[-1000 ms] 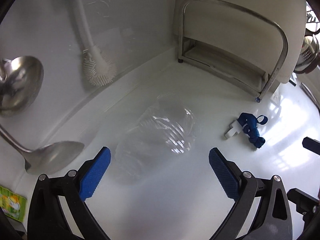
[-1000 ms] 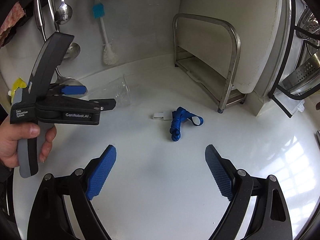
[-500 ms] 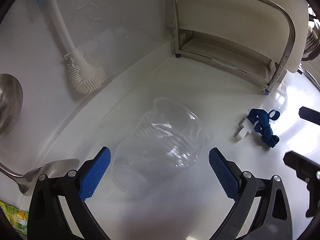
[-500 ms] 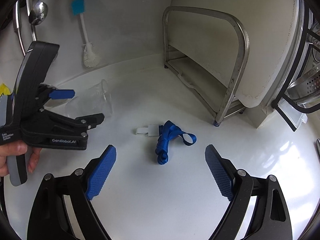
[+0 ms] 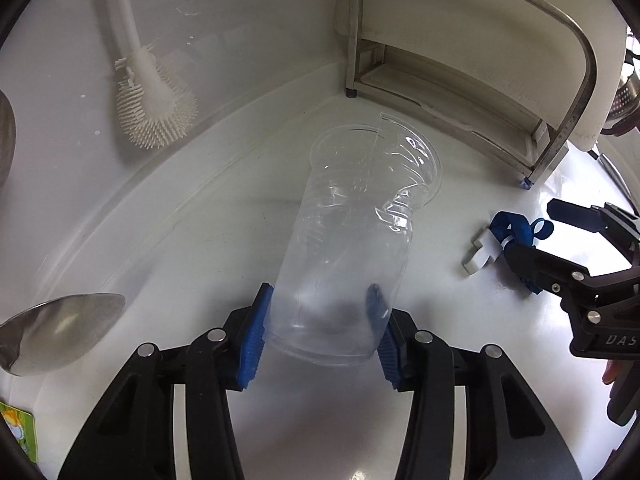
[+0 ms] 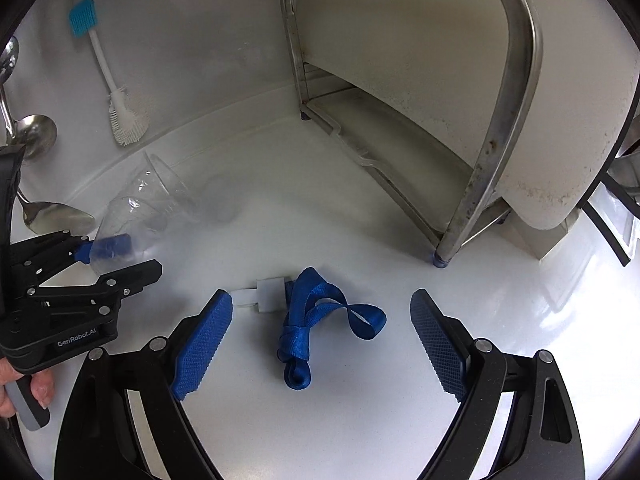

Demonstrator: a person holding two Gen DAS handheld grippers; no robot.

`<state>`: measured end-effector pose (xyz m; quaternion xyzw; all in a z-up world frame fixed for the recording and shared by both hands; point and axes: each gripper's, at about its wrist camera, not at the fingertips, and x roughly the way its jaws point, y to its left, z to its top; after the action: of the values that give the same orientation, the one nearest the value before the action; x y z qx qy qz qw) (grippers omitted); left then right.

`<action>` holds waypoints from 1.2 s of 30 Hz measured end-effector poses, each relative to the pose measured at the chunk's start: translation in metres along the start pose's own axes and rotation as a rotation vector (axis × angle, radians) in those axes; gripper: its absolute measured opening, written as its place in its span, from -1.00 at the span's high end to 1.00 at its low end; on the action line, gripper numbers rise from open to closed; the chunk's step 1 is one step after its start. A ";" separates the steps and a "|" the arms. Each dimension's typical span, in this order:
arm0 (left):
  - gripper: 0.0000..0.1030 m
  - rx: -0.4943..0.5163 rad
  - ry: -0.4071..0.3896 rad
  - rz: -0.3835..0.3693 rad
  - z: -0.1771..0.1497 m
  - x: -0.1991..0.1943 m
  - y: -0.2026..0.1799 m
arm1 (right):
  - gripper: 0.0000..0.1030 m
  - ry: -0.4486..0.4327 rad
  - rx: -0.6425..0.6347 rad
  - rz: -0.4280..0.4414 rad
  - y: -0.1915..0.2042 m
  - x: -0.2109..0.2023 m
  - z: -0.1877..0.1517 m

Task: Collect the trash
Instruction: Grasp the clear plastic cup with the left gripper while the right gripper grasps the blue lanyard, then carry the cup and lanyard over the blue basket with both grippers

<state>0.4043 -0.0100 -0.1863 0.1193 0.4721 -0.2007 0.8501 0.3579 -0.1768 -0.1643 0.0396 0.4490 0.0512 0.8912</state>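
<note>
Left gripper (image 5: 320,328) clenched on base of crumpled clear plastic cup (image 5: 356,232), left of blue lanyard (image 6: 316,320). Cup light, thin, crushes easily; hold gently. Right gripper (image 6: 320,344) spread wide, straddling lanyard: limp, pinch bunched middle.

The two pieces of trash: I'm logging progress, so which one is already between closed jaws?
The clear plastic cup, pinched near its base by the left gripper. The blue lanyard lies loose on the counter between the right gripper's open jaws.
</note>
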 end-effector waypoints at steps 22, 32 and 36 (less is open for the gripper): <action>0.10 -0.073 -0.082 0.011 -0.027 -0.061 -0.018 | 0.72 0.094 -0.156 0.004 0.021 0.006 0.004; 0.10 -0.070 -0.116 0.011 -0.037 -0.096 -0.036 | 0.78 0.052 -0.115 0.116 0.019 -0.038 -0.013; 0.10 -0.068 -0.126 0.014 -0.050 -0.113 -0.045 | 0.78 0.028 -0.102 0.135 0.017 -0.067 -0.023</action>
<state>0.2930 -0.0046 -0.1172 0.0809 0.4235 -0.1855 0.8830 0.2989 -0.1682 -0.1225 0.0237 0.4546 0.1344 0.8802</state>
